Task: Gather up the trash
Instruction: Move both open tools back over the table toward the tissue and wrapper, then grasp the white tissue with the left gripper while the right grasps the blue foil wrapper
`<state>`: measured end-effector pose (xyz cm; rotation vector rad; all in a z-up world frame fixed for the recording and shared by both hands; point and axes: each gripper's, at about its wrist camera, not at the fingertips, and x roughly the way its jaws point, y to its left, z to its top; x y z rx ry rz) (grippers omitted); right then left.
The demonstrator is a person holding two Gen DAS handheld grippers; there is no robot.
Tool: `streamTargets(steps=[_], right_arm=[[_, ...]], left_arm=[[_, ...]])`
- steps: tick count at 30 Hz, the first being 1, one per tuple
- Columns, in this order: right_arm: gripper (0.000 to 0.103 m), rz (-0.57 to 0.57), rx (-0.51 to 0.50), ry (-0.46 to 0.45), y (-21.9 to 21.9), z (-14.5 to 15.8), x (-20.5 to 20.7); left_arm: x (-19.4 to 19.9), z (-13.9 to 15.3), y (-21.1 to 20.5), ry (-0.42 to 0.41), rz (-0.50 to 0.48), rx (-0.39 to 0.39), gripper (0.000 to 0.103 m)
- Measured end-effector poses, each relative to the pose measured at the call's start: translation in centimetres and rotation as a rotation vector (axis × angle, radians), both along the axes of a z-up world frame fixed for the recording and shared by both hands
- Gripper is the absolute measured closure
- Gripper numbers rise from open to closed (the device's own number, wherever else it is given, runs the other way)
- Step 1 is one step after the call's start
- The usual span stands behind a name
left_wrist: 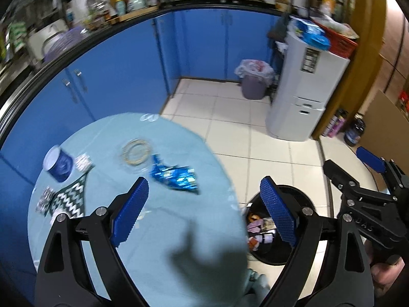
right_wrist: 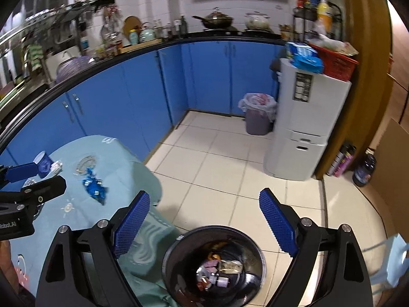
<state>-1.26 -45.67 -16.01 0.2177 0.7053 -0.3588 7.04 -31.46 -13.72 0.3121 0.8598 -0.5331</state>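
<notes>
A crumpled blue foil wrapper (left_wrist: 176,176) lies on the round table with the light blue cloth (left_wrist: 166,220); it also shows in the right wrist view (right_wrist: 95,187). My left gripper (left_wrist: 204,212) is open and empty above the table's right edge, just short of the wrapper. A black trash bin (right_wrist: 214,263) with several scraps inside stands on the floor beside the table; it also shows in the left wrist view (left_wrist: 271,232). My right gripper (right_wrist: 204,222) is open and empty, directly above the bin.
On the table stand a blue and white cup (left_wrist: 58,162), a glass ashtray (left_wrist: 135,152), a green zigzag packet (left_wrist: 70,199) and small foil scraps (left_wrist: 44,200). Blue cabinets (left_wrist: 122,71), a lined purple bin (left_wrist: 254,79) and a white appliance (left_wrist: 306,87) stand around the tiled floor.
</notes>
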Motion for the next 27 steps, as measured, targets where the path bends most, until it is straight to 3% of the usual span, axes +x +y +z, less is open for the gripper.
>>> streamTargets(steps=[13,20,27], right_arm=[[0.018,0.186,0.041,0.050,7.4,-1.5,8.8],[0.018,0.259,0.035,0.092,10.6,-2.7,12.2],[0.018,0.303,0.039,0.140,12.7,-4.4,15.1]], left_arm=[[5.9,-2.4,11.3,0.042,0.262,-0.001,0.015],[7.7,-3.4,16.1,0.042,0.365,0.003,0.015],[9.5,-5.6,20.1,0.099,0.438,0.007,0.015]])
